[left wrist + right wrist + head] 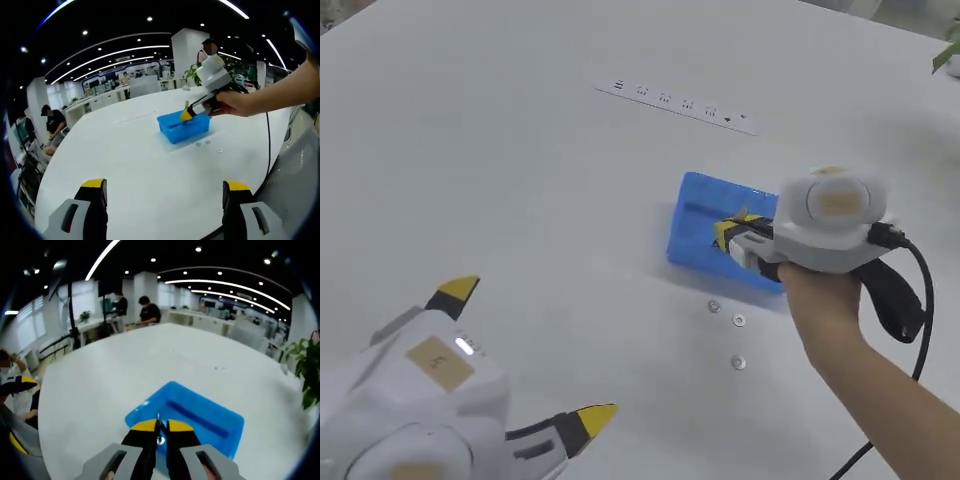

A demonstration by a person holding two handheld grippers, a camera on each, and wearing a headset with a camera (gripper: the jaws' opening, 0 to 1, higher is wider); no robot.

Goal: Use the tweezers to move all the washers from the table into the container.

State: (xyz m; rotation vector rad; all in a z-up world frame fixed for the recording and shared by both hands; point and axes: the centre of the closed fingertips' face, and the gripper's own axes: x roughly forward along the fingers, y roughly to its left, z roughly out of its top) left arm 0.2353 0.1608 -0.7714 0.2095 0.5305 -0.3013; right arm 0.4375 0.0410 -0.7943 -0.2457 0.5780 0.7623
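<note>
Head view: three washers (pixel 739 320), small flat silvery rings, are seen lying on the white table (pixel 520 180), just beside the blue container (pixel 700 215). The right gripper (pixel 725 236) is held over the container. The left gripper (pixel 525 354) is kept well apart from it, jaws spread wide. A strip (pixel 678 104) of printed marks is set in the table, too small to be read.

Left gripper view: the washers are shown as pale specks close before the container.

Right gripper view: the tweezers (pixel 159 419) are clamped between the right gripper's jaws, tips drawn together over the container's floor. Whether anything is pinched cannot be told.
</note>
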